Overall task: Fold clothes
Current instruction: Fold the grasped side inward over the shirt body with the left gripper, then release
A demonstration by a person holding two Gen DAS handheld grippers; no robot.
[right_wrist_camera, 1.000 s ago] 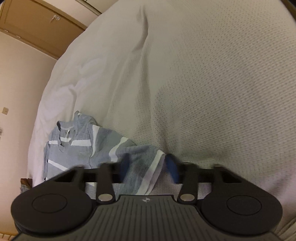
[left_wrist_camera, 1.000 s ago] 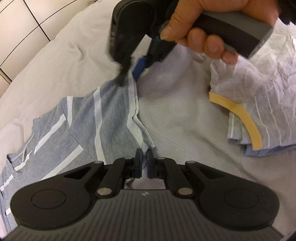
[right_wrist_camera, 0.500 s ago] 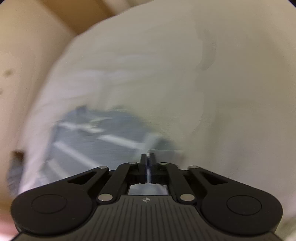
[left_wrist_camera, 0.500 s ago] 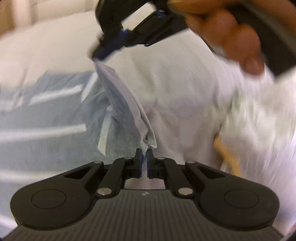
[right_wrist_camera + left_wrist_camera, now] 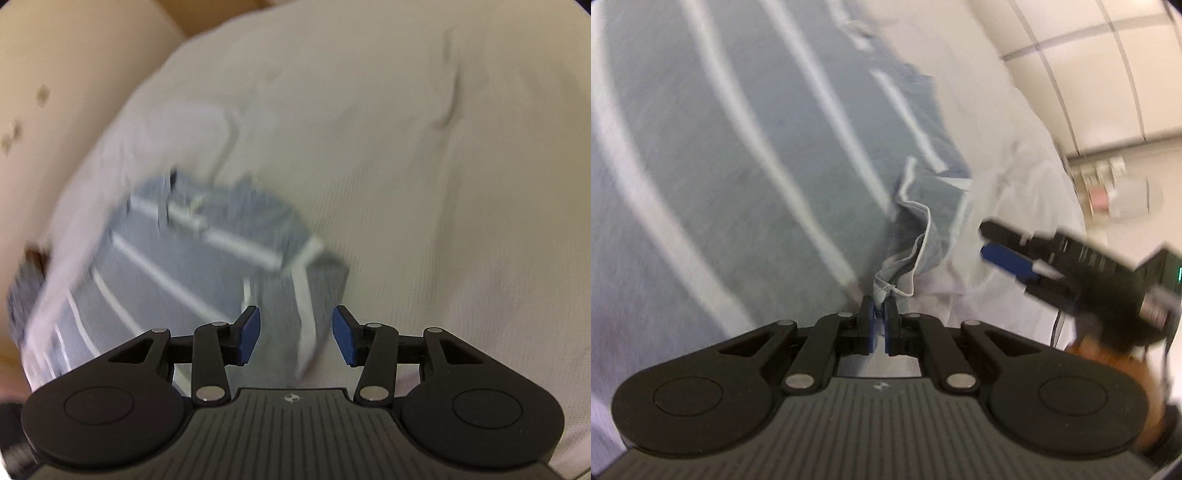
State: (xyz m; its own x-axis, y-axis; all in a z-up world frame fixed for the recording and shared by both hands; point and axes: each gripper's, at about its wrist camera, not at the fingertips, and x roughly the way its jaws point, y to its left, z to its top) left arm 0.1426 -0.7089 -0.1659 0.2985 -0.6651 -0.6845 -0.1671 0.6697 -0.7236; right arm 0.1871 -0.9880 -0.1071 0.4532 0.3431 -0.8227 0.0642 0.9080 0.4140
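We see a striped grey shirt point(image 5: 746, 155) spread on the bed point(image 5: 424, 155) | left gripper point(image 5: 880, 319) fingers pinch its hem corner, anchoring the fold | right gripper point(image 5: 295, 338) fingers, just opening, hold nothing, letting cloth settle.

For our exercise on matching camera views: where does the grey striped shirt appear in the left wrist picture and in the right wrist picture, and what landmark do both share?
Left wrist view: the striped shirt fills the left and centre; its hem corner is pinched in the left gripper.
Right wrist view: the shirt lies at lower left, reaching between the open pads of the right gripper.
Shared landmark: the white bed cover, at right in both.
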